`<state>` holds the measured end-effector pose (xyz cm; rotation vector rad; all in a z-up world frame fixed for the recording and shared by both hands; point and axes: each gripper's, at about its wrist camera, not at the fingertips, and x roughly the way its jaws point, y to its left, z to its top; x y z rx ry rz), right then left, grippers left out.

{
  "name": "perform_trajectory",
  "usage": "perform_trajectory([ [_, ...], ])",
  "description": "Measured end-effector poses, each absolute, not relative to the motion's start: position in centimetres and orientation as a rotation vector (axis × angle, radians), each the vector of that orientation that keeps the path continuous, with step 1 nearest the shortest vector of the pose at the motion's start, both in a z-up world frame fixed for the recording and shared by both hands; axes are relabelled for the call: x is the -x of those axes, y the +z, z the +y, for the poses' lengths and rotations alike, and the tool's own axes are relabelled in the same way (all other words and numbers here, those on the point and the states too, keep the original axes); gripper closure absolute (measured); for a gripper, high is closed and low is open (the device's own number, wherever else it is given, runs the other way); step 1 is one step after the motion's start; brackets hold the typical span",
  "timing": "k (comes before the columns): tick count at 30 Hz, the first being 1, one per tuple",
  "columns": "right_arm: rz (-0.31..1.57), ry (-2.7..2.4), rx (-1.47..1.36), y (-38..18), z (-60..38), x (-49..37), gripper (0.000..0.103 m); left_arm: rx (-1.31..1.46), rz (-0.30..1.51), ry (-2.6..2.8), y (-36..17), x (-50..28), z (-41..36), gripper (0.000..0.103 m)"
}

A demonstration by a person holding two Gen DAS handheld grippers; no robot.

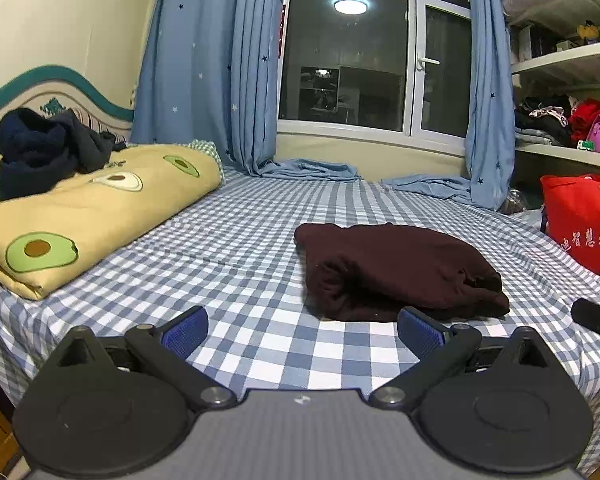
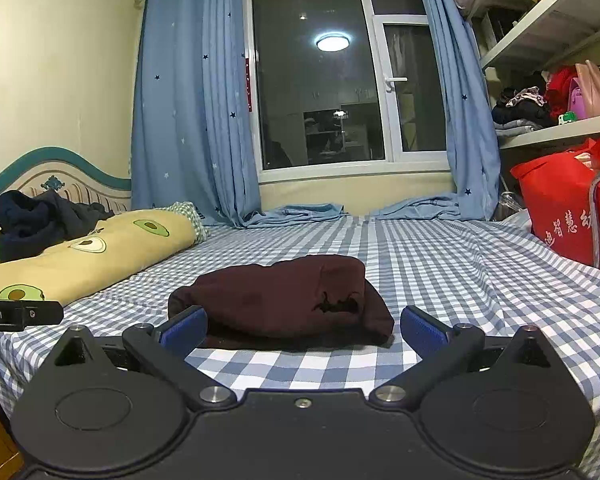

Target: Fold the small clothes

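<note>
Nearest to us, our left gripper [image 1: 302, 326] hangs low over the checked bedsheet [image 1: 236, 240] with its blue pads spread wide and nothing between them. Our right gripper [image 2: 302, 326] is likewise spread wide and empty. We judge both are held apart because the fold in hand looks finished or paused.

Just beyond, the dark maroon garment [image 2: 284, 300] lies in a compact bundle on the sheet: at twelve o'clock from the right gripper, just past its fingertips, and at about one o'clock from the left. It appears already doubled over on itself, with a rolled edge facing us, so we take this piece to be largely done.

Farther off, at ten o'clock, a folded avocado-print quilt [image 1: 100, 216] carries a loose heap of dark navy clothes [image 1: 44, 148], probably waiting its turn. At two to three o'clock stands a red bag [image 1: 580, 220] at the bed's edge. Farthest, at twelve o'clock, blue curtains [image 1: 204, 80] frame the window [image 1: 348, 60].
</note>
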<state>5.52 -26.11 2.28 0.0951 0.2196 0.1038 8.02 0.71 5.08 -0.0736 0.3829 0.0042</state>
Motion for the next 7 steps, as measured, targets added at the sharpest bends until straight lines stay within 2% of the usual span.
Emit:
perform_trajectory([
  [7,0.242,0.108,-0.090,1.7,-26.2,-6.9,0.000,0.073,0.402,0.008,4.7,-9.4,0.5,0.001],
])
